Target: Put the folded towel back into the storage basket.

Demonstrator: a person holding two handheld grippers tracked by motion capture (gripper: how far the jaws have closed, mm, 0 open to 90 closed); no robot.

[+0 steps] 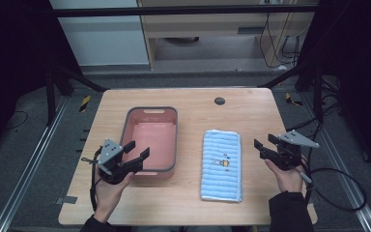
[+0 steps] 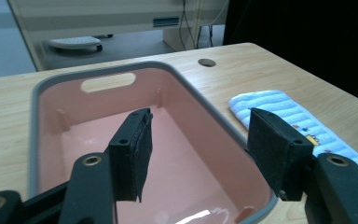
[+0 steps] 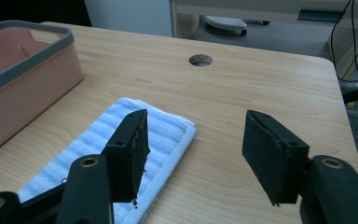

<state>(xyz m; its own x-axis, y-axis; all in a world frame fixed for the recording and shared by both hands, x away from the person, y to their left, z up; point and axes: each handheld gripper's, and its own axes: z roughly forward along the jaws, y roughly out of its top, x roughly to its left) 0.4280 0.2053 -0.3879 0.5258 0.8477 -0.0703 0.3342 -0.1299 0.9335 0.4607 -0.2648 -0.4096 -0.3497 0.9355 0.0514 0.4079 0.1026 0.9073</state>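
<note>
Lying flat on the wooden table [image 1: 188, 99], right of the bin [image 1: 150, 140] and apart from it: a folded towel [image 1: 221, 165], long axis running from the near edge toward the far edge, parallel to the bin's long sides. Light blue with paler ribbed stripes across its width, soft and fluffy, rectangular with rounded corners, a small yellow picture near the middle. Bin rectangular, smooth pink plastic with a grey rim, rounded corners, a slot handle cut in the far wall, nothing seen inside. Beyond the bin and towel, near the far edge, a round cable hole [image 1: 220, 101]. Left gripper [image 1: 137, 150] held at the bin's near left corner, jaws spread wide and holding nothing, pointing over the rim; in the left gripper view [image 2: 198, 144] the bin's inside between the jaws, towel past the right one. Right gripper [image 1: 264, 143] right of the towel, well away from the bin, jaws likewise apart and empty; in the right gripper view [image 3: 193, 149] bare wood between them, towel corner behind the left jaw.
</note>
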